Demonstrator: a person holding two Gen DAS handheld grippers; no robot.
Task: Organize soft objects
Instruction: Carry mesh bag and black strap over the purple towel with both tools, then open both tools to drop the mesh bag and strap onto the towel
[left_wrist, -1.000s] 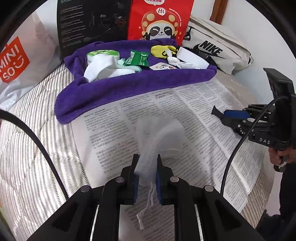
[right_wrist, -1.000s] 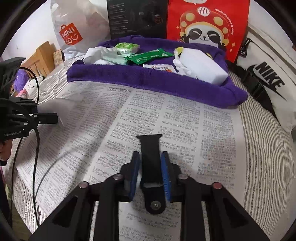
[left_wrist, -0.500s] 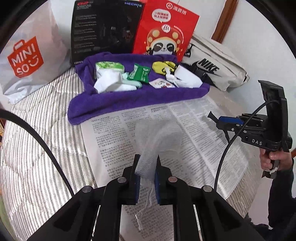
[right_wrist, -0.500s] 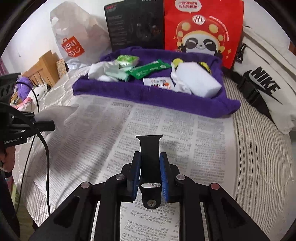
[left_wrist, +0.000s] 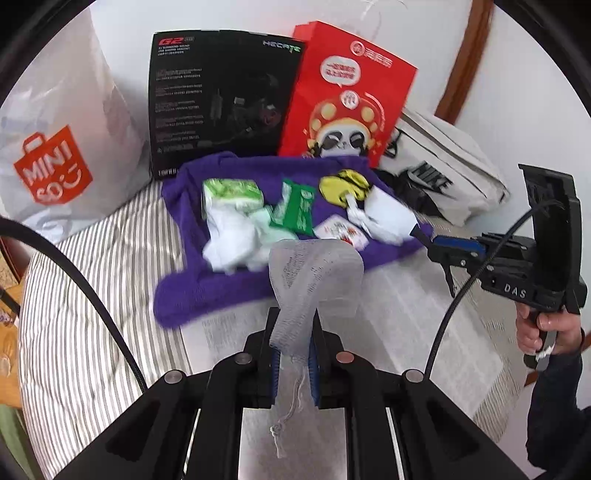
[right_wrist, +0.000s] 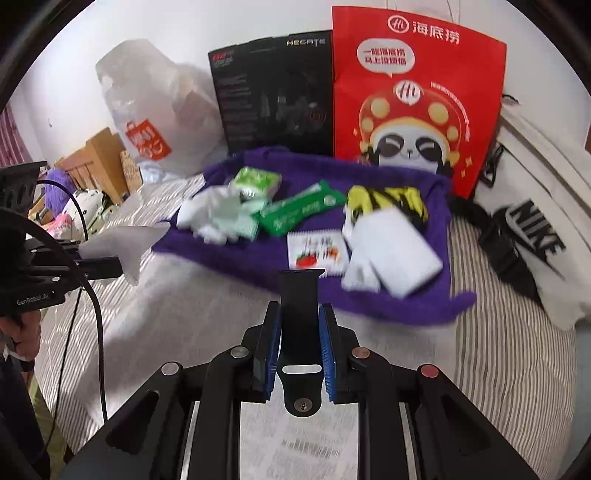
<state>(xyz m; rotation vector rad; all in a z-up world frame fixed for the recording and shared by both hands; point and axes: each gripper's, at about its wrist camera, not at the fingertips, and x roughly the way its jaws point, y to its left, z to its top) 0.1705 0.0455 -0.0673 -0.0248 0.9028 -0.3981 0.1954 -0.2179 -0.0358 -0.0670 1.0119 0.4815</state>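
Right wrist: NIKE bag (right_wrist: 532, 236), HECATE box (right_wrist: 275, 92).

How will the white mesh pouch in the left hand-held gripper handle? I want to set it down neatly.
The white mesh pouch is probably floppy: it bends and sags above the left hand-held gripper. It seems light, since a thin pinch holds it. Its drawstring dangles loose and may snag.

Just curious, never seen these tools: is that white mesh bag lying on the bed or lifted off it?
Lifted. The left gripper is shut on the white mesh bag, which hangs in the air above the newspaper; its drawstring dangles free.
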